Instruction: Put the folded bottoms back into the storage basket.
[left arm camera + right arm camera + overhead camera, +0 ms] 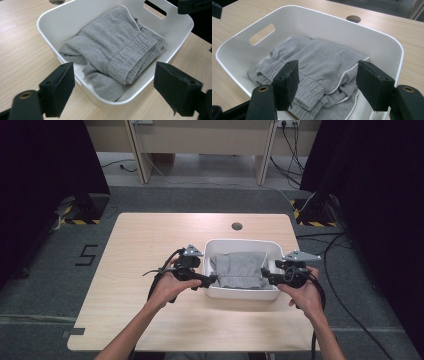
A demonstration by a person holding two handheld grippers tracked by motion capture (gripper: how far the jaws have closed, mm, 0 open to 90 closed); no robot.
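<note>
A pale wooden table (150, 250) stands on grey carpet, dark curtains at either side. On it sits a white bin (240, 244) with folded grey trousers (239, 269) inside.

The left gripper (212, 279) hovers at the bin's left wall, jaws spread wide and holding nothing; in its own view the trousers (117, 53) lie just ahead and below, between the jaws, waistband nearest. The right gripper (266, 276) sits at the opposite wall, likewise released, with the elastic cuffs (283, 68) just beyond its left jaw and the white-piped seam (348, 72) toward its right.

The step in hand looks like reaching in to lift the garment. To do it well, each gripper should dip over the rim (140, 93) without knocking it, then close on a thick fold, taking several layers so the cloth does not slip or unfold. Both should rise together, level.
</note>
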